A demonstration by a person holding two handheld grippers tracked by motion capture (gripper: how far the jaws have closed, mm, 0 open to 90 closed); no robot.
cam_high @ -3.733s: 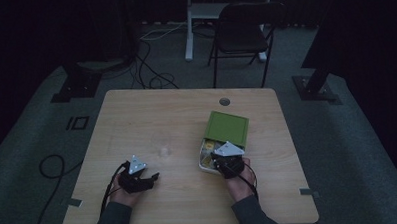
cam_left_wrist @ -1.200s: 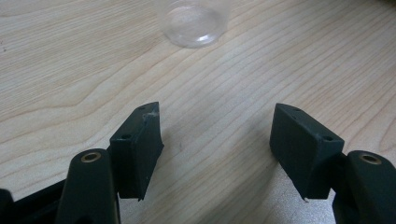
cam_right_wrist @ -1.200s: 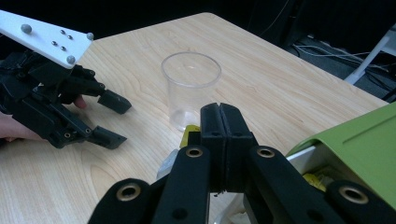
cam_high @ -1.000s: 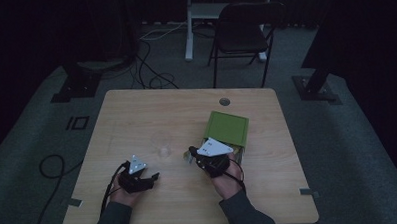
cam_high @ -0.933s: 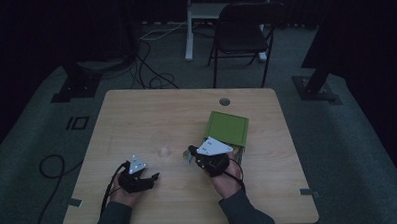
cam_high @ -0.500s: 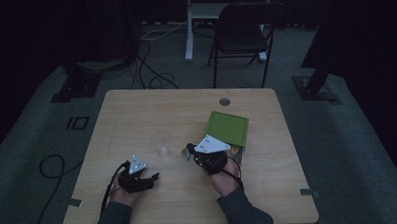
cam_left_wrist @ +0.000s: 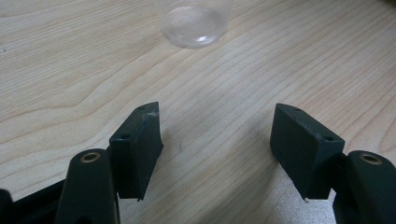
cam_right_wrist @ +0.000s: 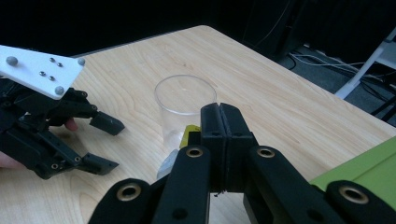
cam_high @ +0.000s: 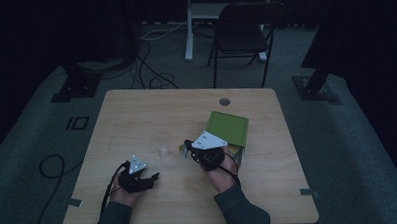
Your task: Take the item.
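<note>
A clear plastic cup stands upright on the wooden table, seen too as the cup and the cup. My right gripper is shut on a small yellow and silver packet, held just beside the cup's near wall. From above, the right gripper sits right of the cup with the packet at its tip. My left gripper rests open on the table, pointing at the cup a little way off, with nothing between its fingers; it is the left gripper from above.
An open green box lies right of my right hand, its lid raised toward the back. A round hole is set in the table's far edge. A black chair stands behind the table.
My right gripper has moved left from the green box to the cup, carrying the packet. The left gripper has stayed put.
</note>
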